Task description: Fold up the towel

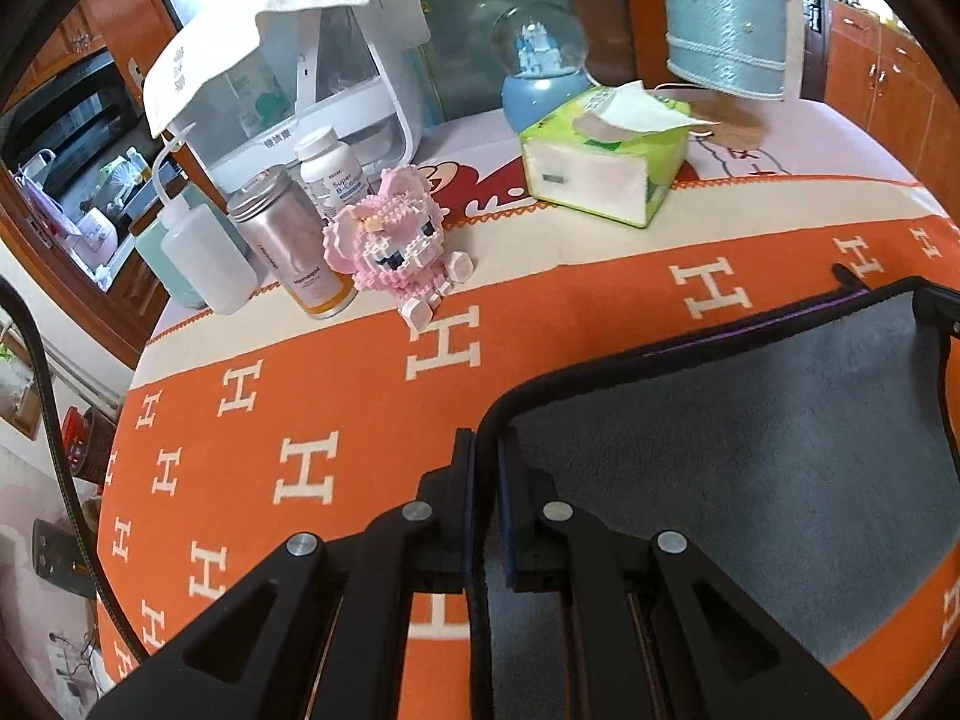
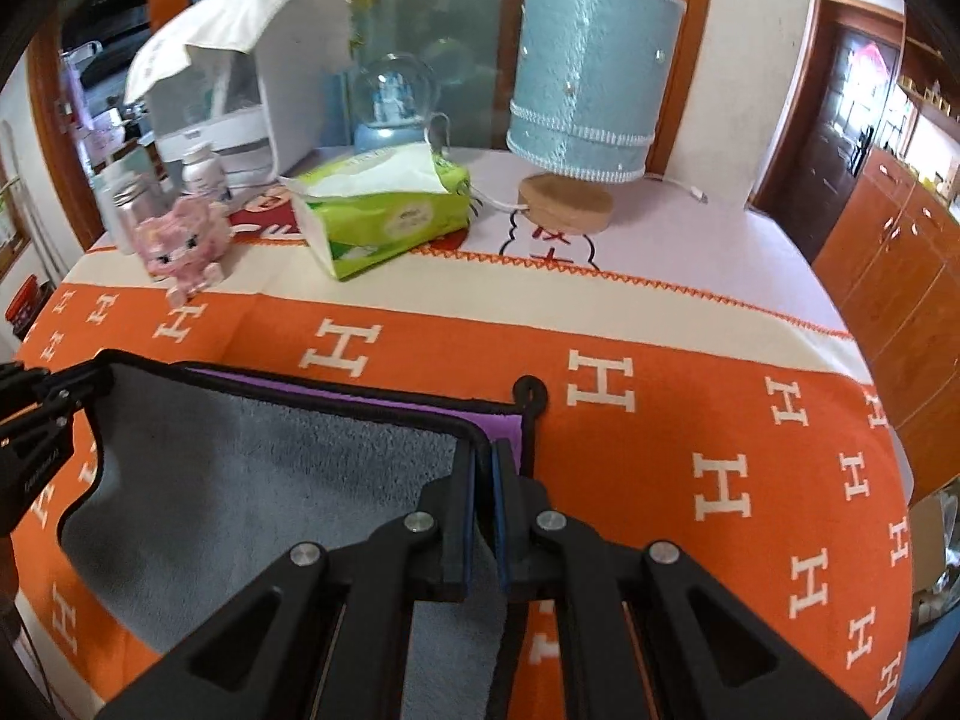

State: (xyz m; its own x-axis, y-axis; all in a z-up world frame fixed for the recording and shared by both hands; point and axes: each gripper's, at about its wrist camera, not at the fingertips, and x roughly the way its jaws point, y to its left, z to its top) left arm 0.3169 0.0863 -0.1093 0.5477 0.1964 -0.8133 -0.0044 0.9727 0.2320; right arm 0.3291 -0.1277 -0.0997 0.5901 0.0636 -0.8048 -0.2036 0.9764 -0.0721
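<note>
A grey towel [image 1: 750, 438] with black trim and a purple underside lies on the orange tablecloth [image 1: 300, 396]. My left gripper [image 1: 487, 450] is shut on the towel's left corner edge. In the right wrist view the towel [image 2: 270, 480] is folded over, with a purple strip [image 2: 372, 397] showing along its far edge. My right gripper [image 2: 486, 456] is shut on its right corner, beside a black hanging loop [image 2: 530, 391]. The left gripper [image 2: 54, 396] shows at that view's left edge, and the right gripper [image 1: 936, 306] shows at the right edge of the left wrist view.
At the back stand a pink block figure [image 1: 396, 246], bottles [image 1: 294, 240], a green tissue box [image 1: 606, 162], a snow globe [image 1: 540, 60], a blue lamp [image 2: 588, 78] and a white appliance [image 1: 336, 78]. The table edge curves away at right [image 2: 888, 396].
</note>
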